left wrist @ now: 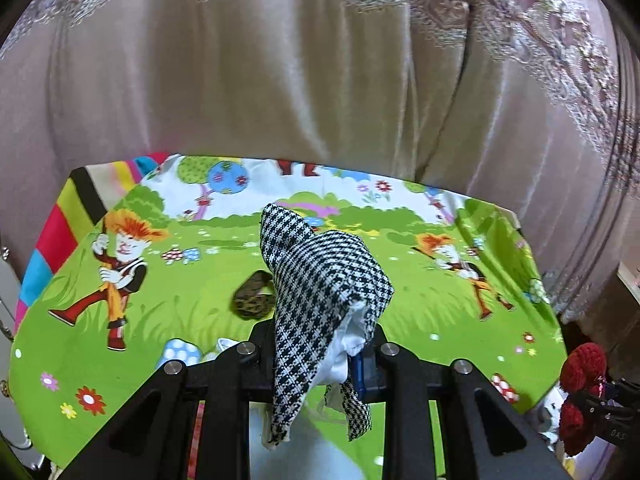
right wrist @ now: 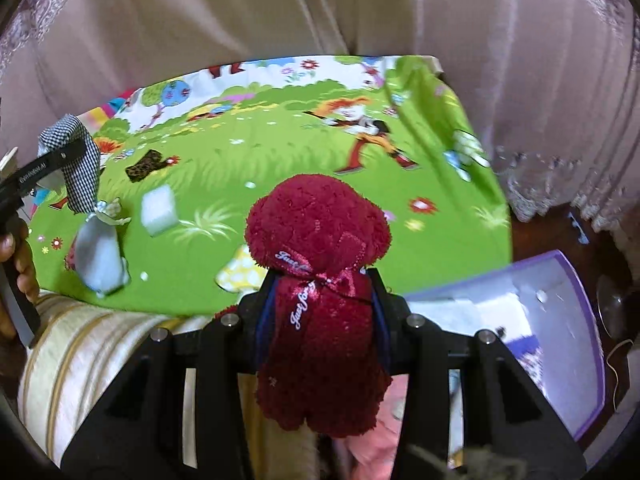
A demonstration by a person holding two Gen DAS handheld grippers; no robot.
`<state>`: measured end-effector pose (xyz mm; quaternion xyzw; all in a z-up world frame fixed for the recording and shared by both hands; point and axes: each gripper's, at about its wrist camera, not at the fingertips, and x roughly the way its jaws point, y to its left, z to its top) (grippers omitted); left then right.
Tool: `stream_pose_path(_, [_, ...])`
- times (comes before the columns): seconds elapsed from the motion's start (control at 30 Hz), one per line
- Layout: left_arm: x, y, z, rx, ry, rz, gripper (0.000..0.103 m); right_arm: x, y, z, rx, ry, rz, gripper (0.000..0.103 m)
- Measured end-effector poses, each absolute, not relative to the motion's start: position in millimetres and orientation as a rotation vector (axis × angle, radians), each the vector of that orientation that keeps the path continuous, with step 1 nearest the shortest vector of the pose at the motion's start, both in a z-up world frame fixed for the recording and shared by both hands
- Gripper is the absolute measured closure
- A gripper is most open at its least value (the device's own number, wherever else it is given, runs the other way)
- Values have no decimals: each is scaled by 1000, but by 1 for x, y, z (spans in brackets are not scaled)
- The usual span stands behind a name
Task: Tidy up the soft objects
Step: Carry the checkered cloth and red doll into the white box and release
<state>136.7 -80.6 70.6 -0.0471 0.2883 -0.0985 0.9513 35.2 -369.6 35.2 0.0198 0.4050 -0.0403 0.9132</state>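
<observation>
1. Left wrist view: my left gripper (left wrist: 324, 356) is closed on a black-and-white houndstooth fabric piece with a white lining (left wrist: 320, 280). The cloth rises between the jaws, folds over in a peak, and its loose ends hang down toward the camera.
2. Past it I see a small leopard-print fabric piece (left wrist: 250, 294) lying on the bright green cartoon-printed tablecloth (left wrist: 420, 300), just left of the houndstooth cloth and partly hidden by it.
3. At the right edge of this view the dark red plush toy (left wrist: 580, 364) shows, with the right gripper's black frame beside it.
4. Right wrist view: my right gripper (right wrist: 320, 280) is clamped on that dark red plush toy (right wrist: 320, 248), squeezing it at the neck, where a red ribbon with white lettering (right wrist: 308, 284) is tied. The round head stands above the jaws and the body hangs below them, over the near edge of the tablecloth (right wrist: 400, 220).
5. On the cloth to the left lie a white foam-like cube (right wrist: 159, 210), the leopard-print piece (right wrist: 146, 166) farther back, and a pale grey soft item (right wrist: 100, 256) near the front edge.
6. At far left the houndstooth piece (right wrist: 78, 164) hangs from the left gripper, held up clear of the table.
7. A purple-rimmed box (right wrist: 584, 360) sits low at the right, beside the table; its contents are too blurred to name.
8. Beige curtains (right wrist: 320, 8) fill the background.
</observation>
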Motion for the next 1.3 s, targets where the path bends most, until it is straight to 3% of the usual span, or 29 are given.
stream_pose_path(0.5, [96,-150,92,-64,575,-336,77,-17,-425,17,127,866,-124,53])
stream_pose_path(0.77, [74,-200,105,-23,565,-428,77,-38,-450,-3,169,918,-143,35])
stream_pose_path(1.3, [39,-339,137,54,547,-753,76,-86,-516,26,231,804,-296,26])
